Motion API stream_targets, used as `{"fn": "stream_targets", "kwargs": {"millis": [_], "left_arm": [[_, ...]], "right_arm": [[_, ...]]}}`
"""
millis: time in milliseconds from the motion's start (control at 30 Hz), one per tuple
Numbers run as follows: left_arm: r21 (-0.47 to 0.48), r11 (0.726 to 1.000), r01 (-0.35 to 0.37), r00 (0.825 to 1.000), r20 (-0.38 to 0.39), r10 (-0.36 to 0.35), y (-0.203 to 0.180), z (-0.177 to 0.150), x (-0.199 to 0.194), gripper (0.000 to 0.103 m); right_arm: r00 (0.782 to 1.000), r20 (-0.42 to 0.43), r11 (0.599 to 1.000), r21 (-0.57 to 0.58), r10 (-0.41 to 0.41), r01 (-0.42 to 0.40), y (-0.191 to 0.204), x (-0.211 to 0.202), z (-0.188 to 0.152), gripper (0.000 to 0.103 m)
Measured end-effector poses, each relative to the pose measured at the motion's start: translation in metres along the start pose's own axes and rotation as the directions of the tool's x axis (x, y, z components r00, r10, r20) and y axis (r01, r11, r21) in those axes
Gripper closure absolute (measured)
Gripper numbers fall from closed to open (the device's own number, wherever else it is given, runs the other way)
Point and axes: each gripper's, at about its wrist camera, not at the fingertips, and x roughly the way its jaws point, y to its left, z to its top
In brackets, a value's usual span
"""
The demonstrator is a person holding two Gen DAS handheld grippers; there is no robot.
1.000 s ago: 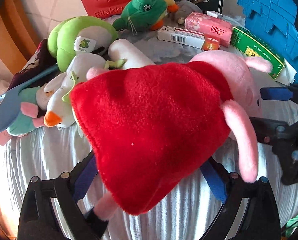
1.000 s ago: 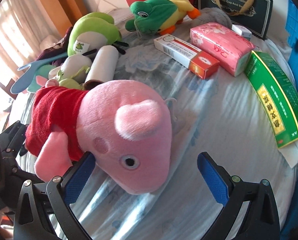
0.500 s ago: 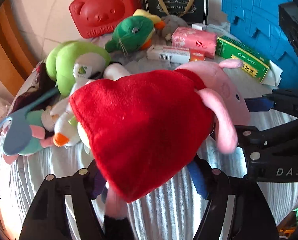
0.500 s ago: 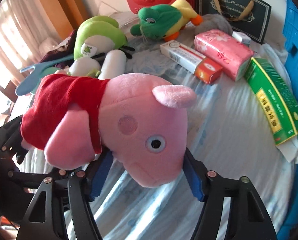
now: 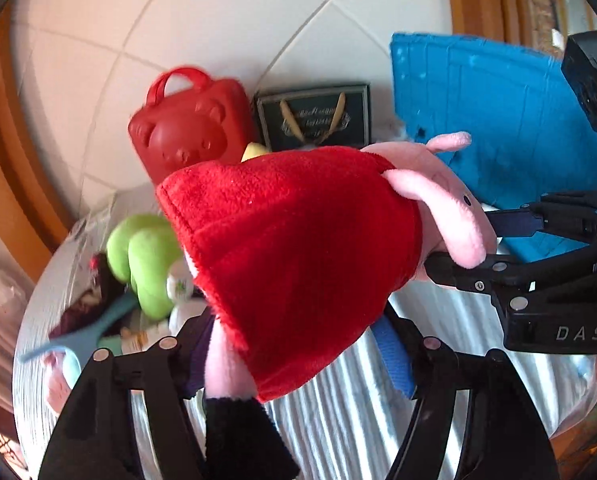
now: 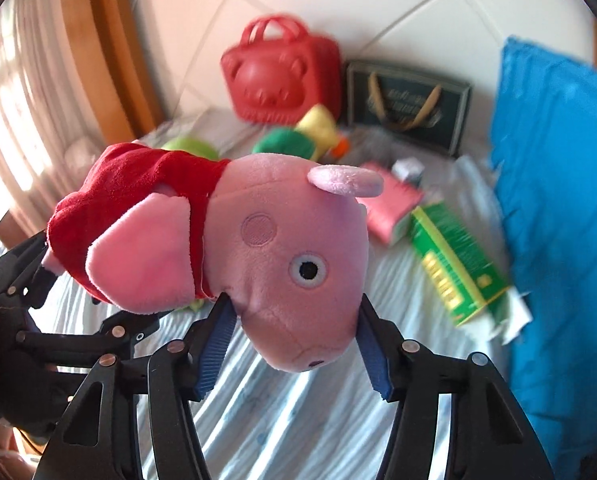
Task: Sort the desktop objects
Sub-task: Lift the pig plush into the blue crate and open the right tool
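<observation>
While we hold the toy between both hands, these are the relations we read, left to right, all placed against the blue crate:

Red bear case (image 6: 282,76): stands at the tiled wall, well to the left of the blue crate (image 6: 558,208), with a dark gift bag (image 6: 408,108) between them.

Left gripper (image 5: 298,352): farthest from the crate; its blue pads press the red dress and legs of the pink pig plush (image 6: 282,248), jaws about half apart and steady. One black foot hangs below them.

Pig plush, long axis: we see it lie roughly level, feet at the end away from the crate and snout at the crate end, lifted clear of the striped cloth (image 6: 282,412).

Right gripper (image 6: 294,344): the nearer of our two hands to the crate; its jaws are closing, the pads pinching the snout from both sides.

Green box (image 6: 454,260): lies on the cloth just beside the crate's foot, with a pink pack (image 6: 394,212) next to it on the side away from the crate.

Coming move, as we judge it: the crate lies beyond the snout end, so the right hand would lead and the left follow along the toy's own length.
</observation>
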Motion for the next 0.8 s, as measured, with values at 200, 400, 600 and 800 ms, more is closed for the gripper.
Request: {"fn": "stream_targets", "kwargs": {"millis": [200,400,600,800], "left_arm": [[0.064,0.994,0.088,0.988,0.122,-0.095,-0.015,0.057,-0.033,0.034],[0.167,0.963,0.210,0.940,0.236,-0.246,-0.050,0.127,-0.069,0.034],[0.285,0.916,0.283,0.887,0.286,-0.363,-0.118,0.191,-0.091,0.034],[0.349,0.855,0.384,0.884,0.128,-0.449,-0.206,0.239,-0.075,0.034]], "right_arm": [[0.986,0.096,0.989,0.060,-0.139,0.134,-0.010,-0.066,0.032,0.045],[0.932,0.199,0.952,0.119,-0.303,0.284,-0.035,-0.147,0.055,0.045],[0.862,0.236,0.889,0.212,-0.449,0.405,-0.094,-0.220,0.069,0.045],[0.865,0.135,0.849,0.314,-0.483,0.425,-0.186,-0.248,0.059,0.045]]}}
